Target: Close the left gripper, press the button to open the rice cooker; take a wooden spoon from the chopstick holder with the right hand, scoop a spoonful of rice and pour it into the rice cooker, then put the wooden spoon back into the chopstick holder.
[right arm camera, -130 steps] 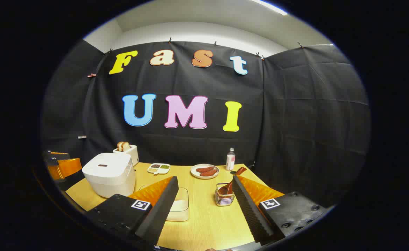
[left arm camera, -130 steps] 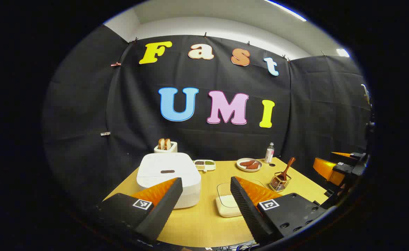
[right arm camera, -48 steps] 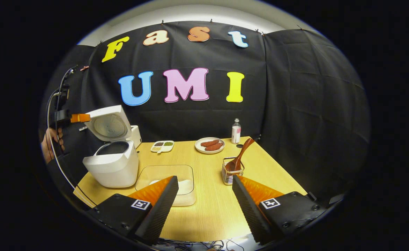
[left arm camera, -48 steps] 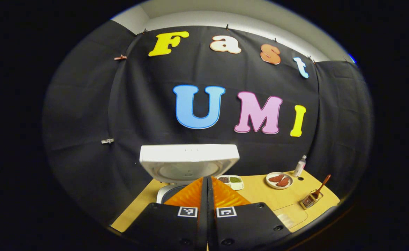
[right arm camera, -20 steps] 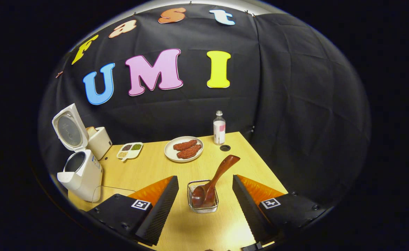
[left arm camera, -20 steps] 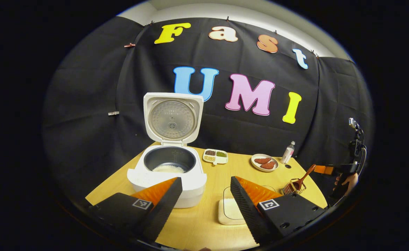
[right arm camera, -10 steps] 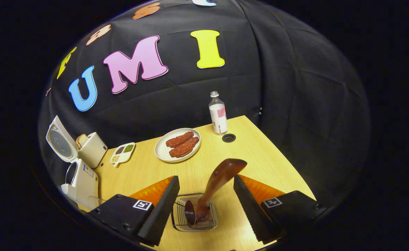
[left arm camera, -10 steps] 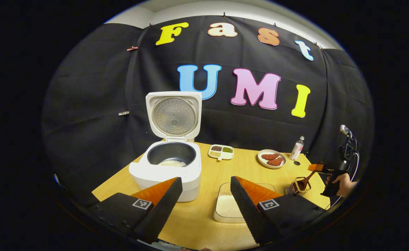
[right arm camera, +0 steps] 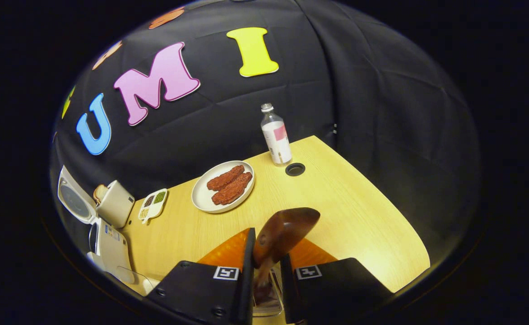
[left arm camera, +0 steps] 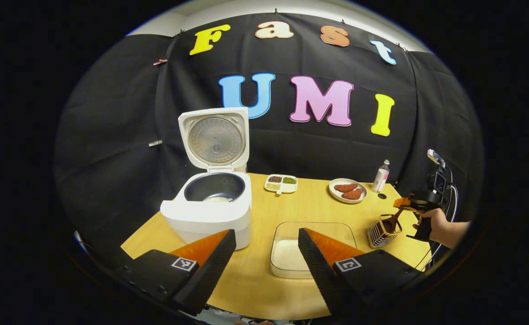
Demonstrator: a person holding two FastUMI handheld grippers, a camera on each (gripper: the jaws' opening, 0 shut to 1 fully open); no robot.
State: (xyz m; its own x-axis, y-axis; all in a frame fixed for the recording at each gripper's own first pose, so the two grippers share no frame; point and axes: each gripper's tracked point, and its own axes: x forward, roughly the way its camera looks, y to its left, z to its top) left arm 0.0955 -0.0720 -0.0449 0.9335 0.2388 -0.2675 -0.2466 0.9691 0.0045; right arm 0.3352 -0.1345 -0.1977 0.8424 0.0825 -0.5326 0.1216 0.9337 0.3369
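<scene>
The right claw, low in the middle of the right gripper view, is clenched on the handle of the wooden spoon, both fingers pressing its sides while the bowl end sits down in the chopstick holder at the bottom edge. In my judgement the step in hand is drawing the spoon out: lift it along the line of the handle so the bowl clears the holder's wire rim without tipping the holder, and keep the grip firm, since a smooth rounded handle may twist between the pads

The left claw, at the bottom of the left gripper view, is released, its fingers wide apart above the near edge of the counter. Left of centre there the rice cooker stands with its lid upright, and a little white rice lies in its dark pot. The clear rice box, lower centre, holds a layer of white rice. At the right, the holder shows with the spoon in it, by the hand holding the right claw

A plate carries two reddish-brown pieces, and a small divided dish holds grains
</scene>
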